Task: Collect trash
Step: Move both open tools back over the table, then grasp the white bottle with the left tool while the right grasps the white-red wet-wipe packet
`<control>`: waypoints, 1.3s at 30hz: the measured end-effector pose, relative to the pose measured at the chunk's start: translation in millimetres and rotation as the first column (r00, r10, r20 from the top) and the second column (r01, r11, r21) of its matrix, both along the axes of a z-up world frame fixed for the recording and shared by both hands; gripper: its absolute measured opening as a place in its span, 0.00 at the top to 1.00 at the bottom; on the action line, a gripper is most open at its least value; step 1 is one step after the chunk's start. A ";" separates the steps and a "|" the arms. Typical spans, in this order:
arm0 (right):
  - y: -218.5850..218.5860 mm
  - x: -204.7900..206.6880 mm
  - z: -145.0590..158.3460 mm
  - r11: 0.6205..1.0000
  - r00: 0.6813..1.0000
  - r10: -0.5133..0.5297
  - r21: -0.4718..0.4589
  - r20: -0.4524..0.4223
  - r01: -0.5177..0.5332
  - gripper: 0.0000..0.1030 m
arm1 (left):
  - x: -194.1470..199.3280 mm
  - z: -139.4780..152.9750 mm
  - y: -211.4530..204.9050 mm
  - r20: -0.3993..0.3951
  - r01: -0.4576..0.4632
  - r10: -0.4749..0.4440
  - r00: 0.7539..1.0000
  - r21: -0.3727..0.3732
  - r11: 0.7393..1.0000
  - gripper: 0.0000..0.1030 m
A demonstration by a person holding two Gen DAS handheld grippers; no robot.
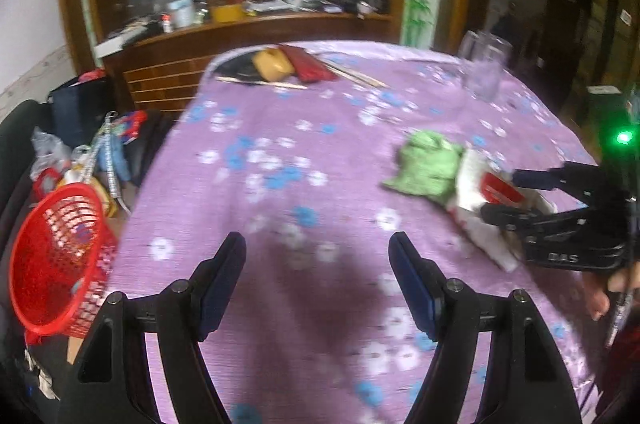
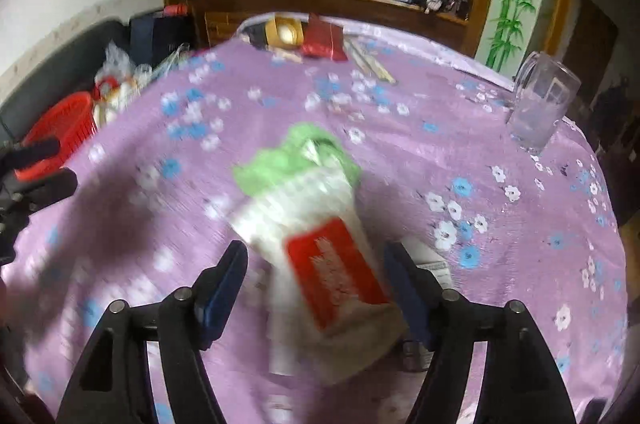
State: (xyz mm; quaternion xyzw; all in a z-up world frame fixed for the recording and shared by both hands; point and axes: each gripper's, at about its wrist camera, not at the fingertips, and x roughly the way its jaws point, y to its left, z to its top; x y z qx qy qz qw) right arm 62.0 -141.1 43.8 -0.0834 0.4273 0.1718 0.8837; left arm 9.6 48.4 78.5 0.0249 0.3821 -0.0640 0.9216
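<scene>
Purple floral cloth (image 2: 480,127) on table, cluttered shelf behind. White wrapper (image 2: 320,264) w/ red label lies flat btwn right gripper (image 2: 316,288) jaws, which stand apart, not pinching. Looks light, crinkly, slippery; pinch mid-body. Left gripper (image 1: 318,284) spread, empty. Red basket (image 1: 60,256) at table edge.
</scene>
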 end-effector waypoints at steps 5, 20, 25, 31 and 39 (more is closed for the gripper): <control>-17.0 9.6 -18.2 0.995 0.998 -0.006 0.097 -0.056 0.011 0.42 | 4.2 -6.0 -29.2 -0.025 0.046 -0.046 0.999 0.022 0.999 0.29; -86.1 -14.0 28.6 0.893 0.957 -0.277 0.390 0.084 0.224 0.56 | 35.3 -10.5 -97.6 -0.124 0.114 -0.123 0.985 -0.081 0.990 0.30; -114.7 -21.0 35.6 0.844 0.908 -0.407 0.424 0.104 0.330 0.56 | 54.7 -29.0 -130.4 -0.186 0.117 -0.127 0.974 -0.061 0.991 0.51; -122.7 -28.6 44.8 0.832 0.899 -0.420 0.448 0.122 0.328 0.56 | 64.7 -47.9 -156.9 -0.214 0.136 -0.132 0.968 0.002 0.991 0.61; -108.1 -25.7 41.3 0.860 0.915 -0.378 0.419 0.140 0.291 0.56 | 61.8 -62.6 -137.2 -0.222 0.169 -0.177 0.959 -0.057 0.984 0.72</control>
